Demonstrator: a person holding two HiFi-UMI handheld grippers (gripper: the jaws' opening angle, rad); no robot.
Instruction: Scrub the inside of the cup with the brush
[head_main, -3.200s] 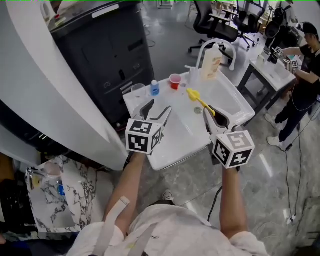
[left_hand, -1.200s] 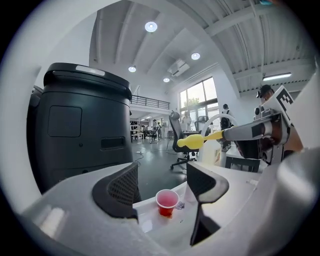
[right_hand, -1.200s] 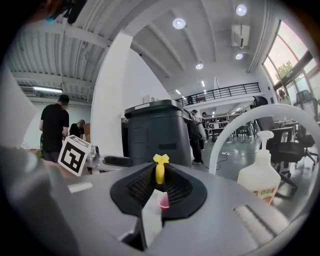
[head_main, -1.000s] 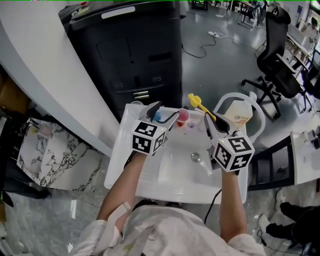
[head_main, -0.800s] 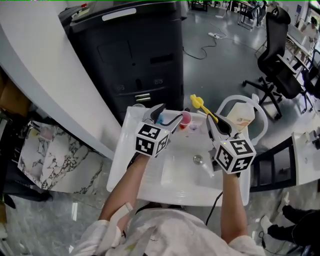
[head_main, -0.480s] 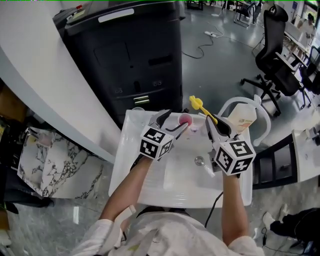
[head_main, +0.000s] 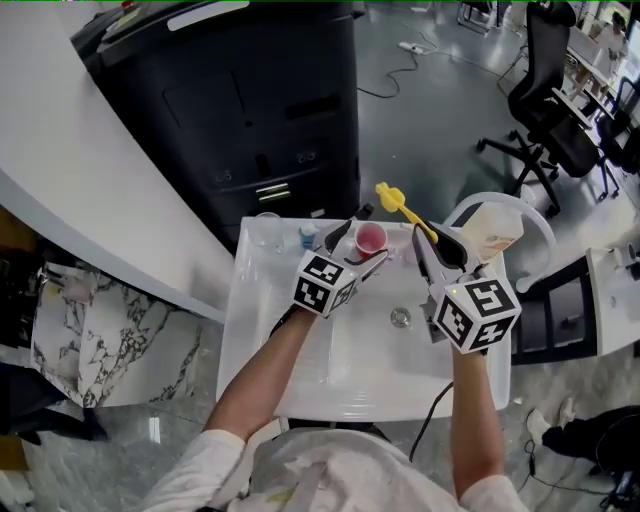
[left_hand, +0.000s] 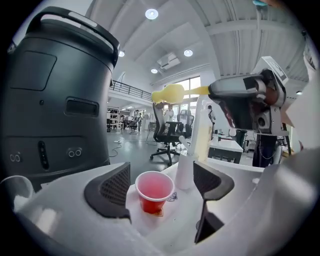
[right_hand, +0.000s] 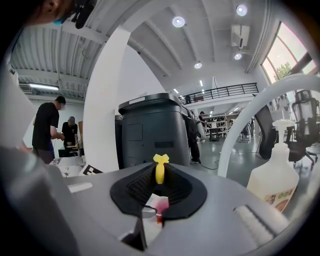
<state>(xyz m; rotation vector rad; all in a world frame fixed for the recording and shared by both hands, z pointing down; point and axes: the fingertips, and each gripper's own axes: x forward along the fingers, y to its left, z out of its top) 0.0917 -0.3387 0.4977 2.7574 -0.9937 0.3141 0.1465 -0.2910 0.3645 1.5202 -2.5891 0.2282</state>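
Sink; brush handle within right claw

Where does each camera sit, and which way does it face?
Head view: on head, steeply down at white sink; shows forearms, left gripper, right gripper.
Left gripper view: along its jaws, just opened wider; red plastic cup between them.
Right gripper view: along its jaws, shut on yellow plastic brush.
Head, left views share cup, brush.
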